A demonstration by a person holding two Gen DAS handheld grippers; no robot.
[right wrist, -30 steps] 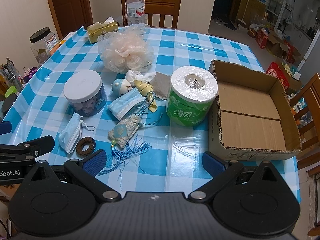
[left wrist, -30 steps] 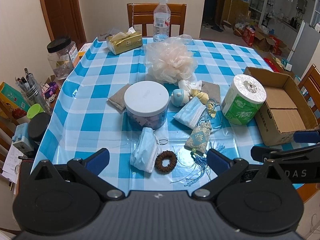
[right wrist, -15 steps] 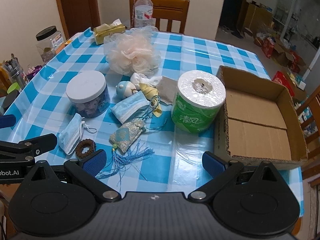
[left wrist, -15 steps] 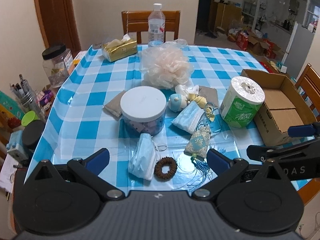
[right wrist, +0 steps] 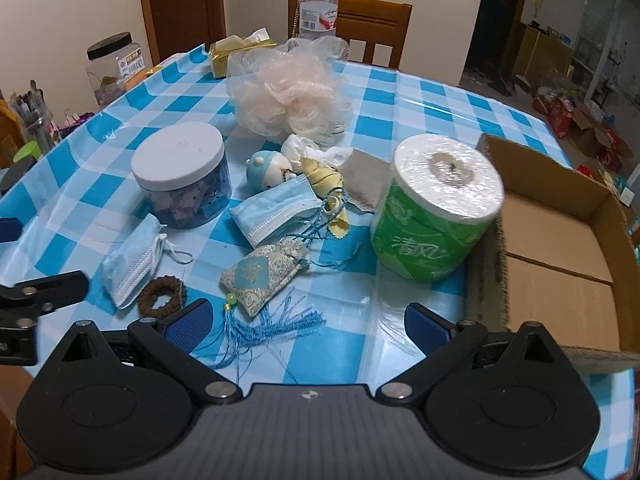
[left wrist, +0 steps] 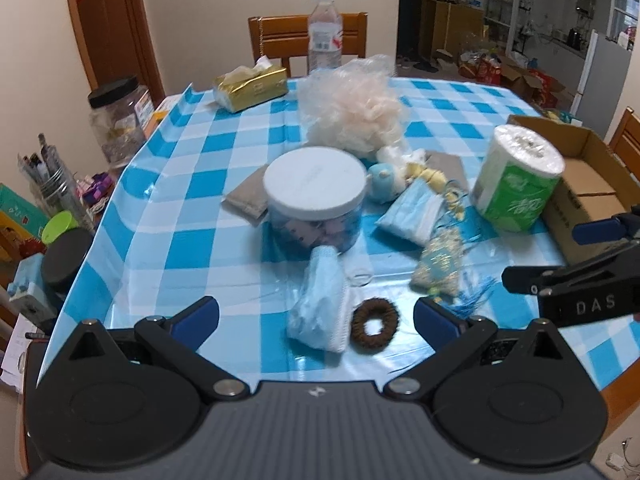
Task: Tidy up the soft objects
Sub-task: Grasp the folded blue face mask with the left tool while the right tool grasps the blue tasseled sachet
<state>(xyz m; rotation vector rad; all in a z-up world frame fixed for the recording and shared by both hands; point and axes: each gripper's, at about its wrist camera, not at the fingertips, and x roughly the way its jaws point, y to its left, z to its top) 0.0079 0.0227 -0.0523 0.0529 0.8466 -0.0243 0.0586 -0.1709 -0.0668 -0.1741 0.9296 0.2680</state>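
Hovering low over the bench edge, both tools empty: left tool (left wrist: pixel 316 314) spread wide around the folded mask (left wrist: pixel 320 304) (long axis pointing away); right tool (right wrist: pixel 306 322), equally spread, faces the sachet (right wrist: pixel 264 274).

Left gripper (left wrist: pixel 316 314): matte black body, 2 round discs, silver screws, ribbed grey centre w/ small white logo, blue pads (left wrist: pixel 198 314). Right gripper (right wrist: pixel 306 318): same build; white "DAS" lettering on its side.
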